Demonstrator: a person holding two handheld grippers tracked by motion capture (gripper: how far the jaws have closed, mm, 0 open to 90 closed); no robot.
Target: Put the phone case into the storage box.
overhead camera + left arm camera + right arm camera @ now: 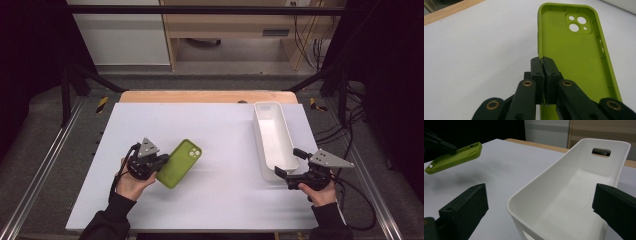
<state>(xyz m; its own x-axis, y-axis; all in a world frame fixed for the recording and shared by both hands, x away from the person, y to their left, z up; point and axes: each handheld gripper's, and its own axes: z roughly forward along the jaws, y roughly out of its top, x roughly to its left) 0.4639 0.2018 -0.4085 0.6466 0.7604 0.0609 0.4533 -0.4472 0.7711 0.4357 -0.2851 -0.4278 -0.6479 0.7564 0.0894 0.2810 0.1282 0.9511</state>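
Note:
A lime green phone case (180, 163) hangs a little above the white table, its open side up and its camera cutout at the far end. My left gripper (161, 161) is shut on the case's left rim; in the left gripper view the jaws pinch the green phone case (574, 55) edge at my left gripper (543, 65). In the right gripper view the phone case (454, 157) floats tilted above its shadow. My right gripper (287, 167) stands open at the near end of a long white bin (272, 137), and the white bin (574, 192) lies between its wide-apart jaws, which touch nothing.
The white table top (220, 200) ends at a wooden strip (200, 96) along the far side. Metal rails (45, 165) run along both sides of the table. Cables (360, 200) trail off the right edge.

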